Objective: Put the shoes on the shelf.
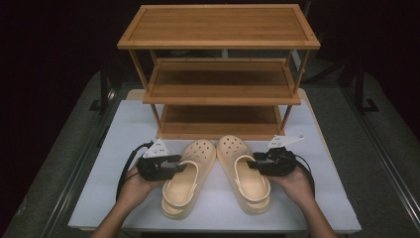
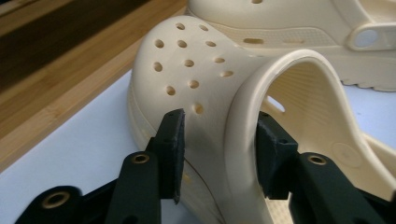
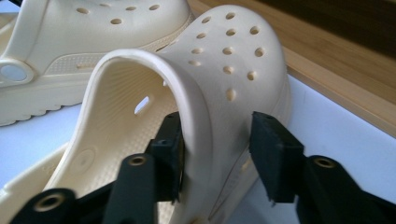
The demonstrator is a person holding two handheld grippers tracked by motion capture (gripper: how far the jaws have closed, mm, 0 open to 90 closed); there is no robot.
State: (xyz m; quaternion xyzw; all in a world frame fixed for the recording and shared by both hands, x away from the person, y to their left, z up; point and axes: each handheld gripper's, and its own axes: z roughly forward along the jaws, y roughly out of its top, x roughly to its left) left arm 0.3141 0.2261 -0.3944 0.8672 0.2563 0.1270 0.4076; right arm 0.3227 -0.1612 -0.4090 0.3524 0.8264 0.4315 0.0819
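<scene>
Both grippers are straddling clog sidewalls: left gripper (image 2: 219, 154) is pinching the left clog (image 2: 196, 79); right gripper (image 3: 217, 158), jaws narrowed, is bracketing the right clog (image 3: 224, 60).

We are looking at two cream-coloured foam clogs lying side by side, soles down, on the white table top. The left clog (image 1: 188, 178) and the right clog (image 1: 244, 171) are pointing their perforated toes toward the wooden rack, with heels fanning slightly apart toward the near table edge. Each upper is showing rows of round vent holes, and each heel strap is lying folded forward over the upper's rim. The toes are sitting near each other without touching, just in front of the rack's lowest shelf
</scene>
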